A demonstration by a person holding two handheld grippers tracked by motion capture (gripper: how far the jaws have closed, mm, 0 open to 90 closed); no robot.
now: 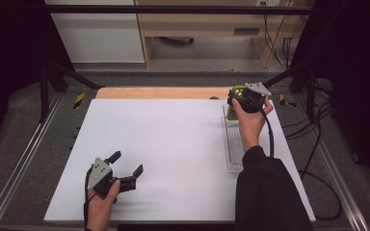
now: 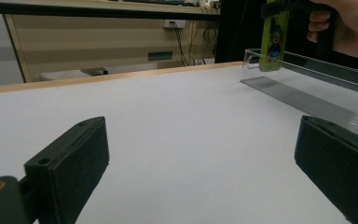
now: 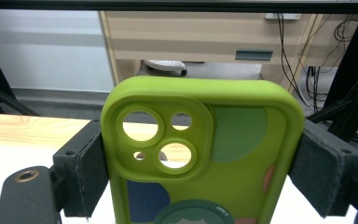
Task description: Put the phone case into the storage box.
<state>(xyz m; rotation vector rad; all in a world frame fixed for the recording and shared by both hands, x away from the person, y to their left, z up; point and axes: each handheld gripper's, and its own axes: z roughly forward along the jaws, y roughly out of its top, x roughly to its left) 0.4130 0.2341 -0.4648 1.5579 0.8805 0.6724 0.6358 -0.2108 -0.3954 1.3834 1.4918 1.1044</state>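
A lime-green phone case (image 3: pixel 205 158) with camera cut-outs and coloured patches stands upright between my right gripper's jaws, both pads pressed on its sides. From above, my right gripper (image 1: pixel 237 98) holds the phone case (image 1: pixel 233 111) over the far end of a clear plastic tray (image 1: pixel 233 144) at the table's right. The phone case (image 2: pixel 274 37) hangs at the tray's (image 2: pixel 307 95) far end in the left gripper view. My left gripper (image 1: pixel 126 162) rests near the front left of the white table top (image 1: pixel 173 144), jaws wide apart with nothing between them.
A wooden strip (image 1: pixel 159 93) runs along the table's far edge. Black frame bars (image 1: pixel 173 9) and cables (image 1: pixel 318 144) surround the table. Cabinets (image 1: pixel 197 29) stand beyond.
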